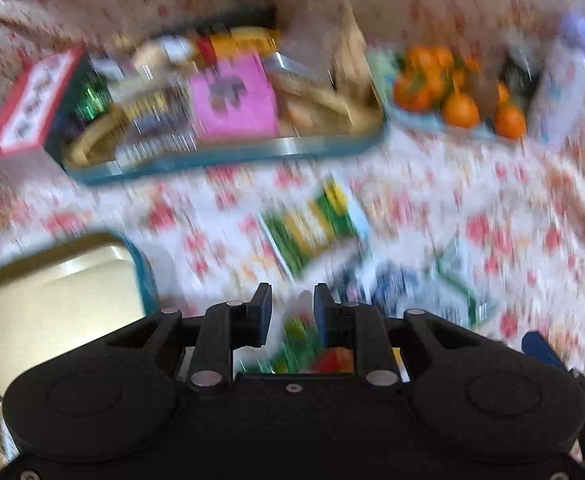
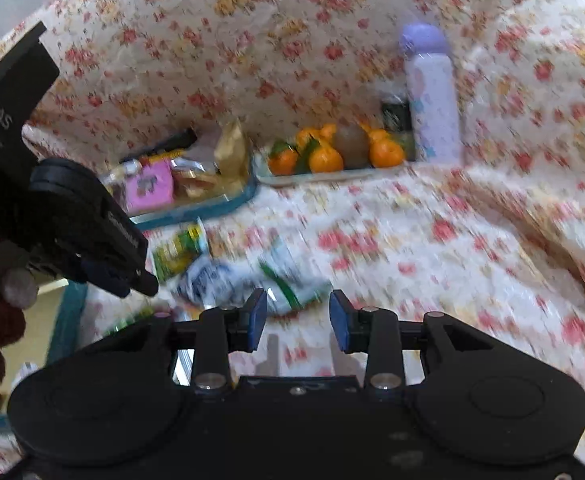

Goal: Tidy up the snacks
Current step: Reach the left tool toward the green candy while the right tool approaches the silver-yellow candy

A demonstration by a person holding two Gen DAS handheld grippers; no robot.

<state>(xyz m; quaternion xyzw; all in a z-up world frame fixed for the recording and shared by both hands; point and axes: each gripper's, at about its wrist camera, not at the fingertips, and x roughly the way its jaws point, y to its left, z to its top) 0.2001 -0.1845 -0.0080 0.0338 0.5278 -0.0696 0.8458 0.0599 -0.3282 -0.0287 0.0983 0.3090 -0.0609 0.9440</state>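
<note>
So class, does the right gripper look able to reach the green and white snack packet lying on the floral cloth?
Probably yes: the right gripper is open and empty, and the green and white snack packet lies just ahead of its fingertips, nothing between.

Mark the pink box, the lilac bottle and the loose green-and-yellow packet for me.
pink box (image 1: 234, 98), left wrist view, on its pink top face.
lilac bottle (image 2: 432, 96), right wrist view, on the middle of its body.
green-and-yellow packet (image 1: 312, 228), left wrist view, on its printed front.

Both wrist views angled down, close over the floral cloth (image 1: 432, 184), sharing the snack tray (image 2: 196, 212) and oranges (image 1: 458, 110).
</note>
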